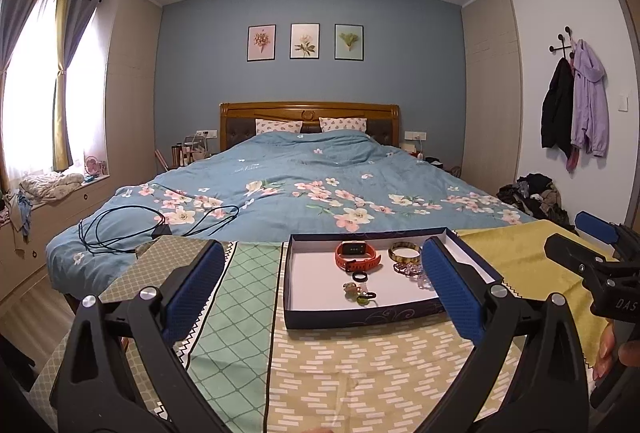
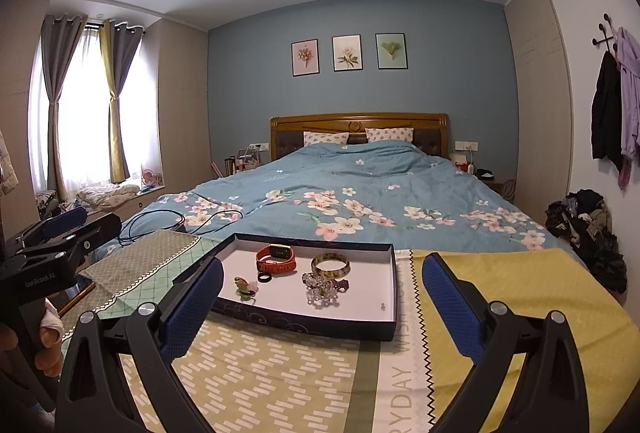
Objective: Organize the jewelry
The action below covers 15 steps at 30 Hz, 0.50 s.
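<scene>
Glossy bangle (image 2: 330, 265), matt cardboard tray (image 2: 394, 285)

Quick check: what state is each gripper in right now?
Left gripper: open, holding nothing.
Right gripper: open, holding nothing.

Bench (image 2: 280, 373) covered by patchwork cloth (image 1: 360, 365): olive lattice, green lattice, yellow-green dashes, plain yellow at right. Shallow dark-blue tray (image 2: 320, 325) directly on cloth, straddling dash and lettered strips. Phone (image 2: 78, 293) at bench's left edge. Behind: bed (image 1: 320, 173) with blue floral duvet, black cable (image 1: 120, 229) coiled on near-left corner.
</scene>
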{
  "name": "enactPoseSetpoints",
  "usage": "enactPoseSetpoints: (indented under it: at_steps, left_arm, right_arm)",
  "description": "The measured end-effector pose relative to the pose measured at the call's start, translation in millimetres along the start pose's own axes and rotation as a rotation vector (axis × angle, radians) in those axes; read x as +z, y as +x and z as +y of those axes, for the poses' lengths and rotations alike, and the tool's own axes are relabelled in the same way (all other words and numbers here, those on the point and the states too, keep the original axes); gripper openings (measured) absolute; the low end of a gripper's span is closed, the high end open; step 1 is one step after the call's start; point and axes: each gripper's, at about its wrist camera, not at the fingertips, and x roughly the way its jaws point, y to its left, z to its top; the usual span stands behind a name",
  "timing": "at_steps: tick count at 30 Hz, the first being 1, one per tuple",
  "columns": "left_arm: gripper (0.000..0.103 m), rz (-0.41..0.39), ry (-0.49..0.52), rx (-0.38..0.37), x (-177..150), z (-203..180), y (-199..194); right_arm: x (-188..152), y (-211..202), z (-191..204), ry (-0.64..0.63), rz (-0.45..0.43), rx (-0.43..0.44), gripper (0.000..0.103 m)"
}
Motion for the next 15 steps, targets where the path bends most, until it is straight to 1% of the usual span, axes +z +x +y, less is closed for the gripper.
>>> enactPoseSetpoints:
  at_steps: [15]
  left_arm:
    - [0.097, -0.032, -0.007, 0.007, 3.9, 0.6, -17.6]
  right_arm:
    - [3.4, -10.7, 2.4, 0.006, -0.025, -0.002, 0.096]
